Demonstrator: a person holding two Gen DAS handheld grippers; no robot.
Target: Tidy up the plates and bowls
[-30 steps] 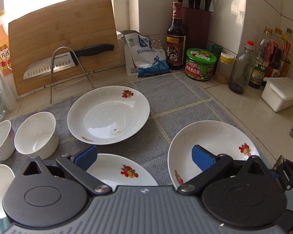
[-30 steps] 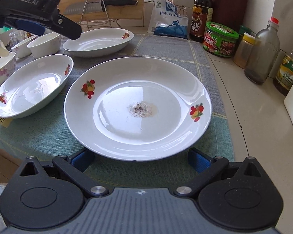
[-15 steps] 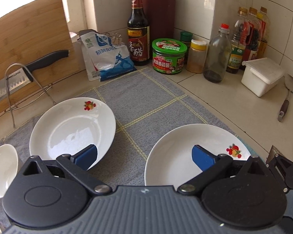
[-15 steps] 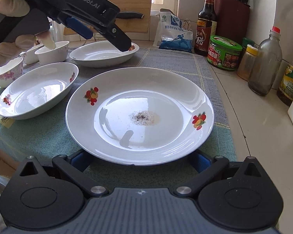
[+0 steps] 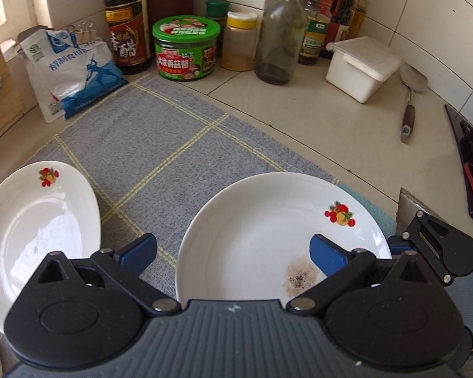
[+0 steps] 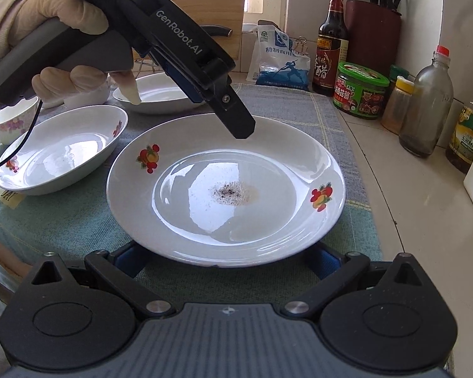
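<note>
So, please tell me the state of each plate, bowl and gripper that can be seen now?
Large plate: flat on the mat, dirty, dark specks in its middle.
Oval dish: upright, empty, left of the plate.
Far dish: upright, empty.
Small cup: upright, at the left edge.
Left gripper: open, above the plate.
Right gripper: open, at the plate's near rim.

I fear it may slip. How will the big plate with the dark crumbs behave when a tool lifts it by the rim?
The plate looks glazed and glossy, so probably slippery. It seems stiff ceramic, likely fragile if dropped. Its crumbs may slide if it tilts.
</note>
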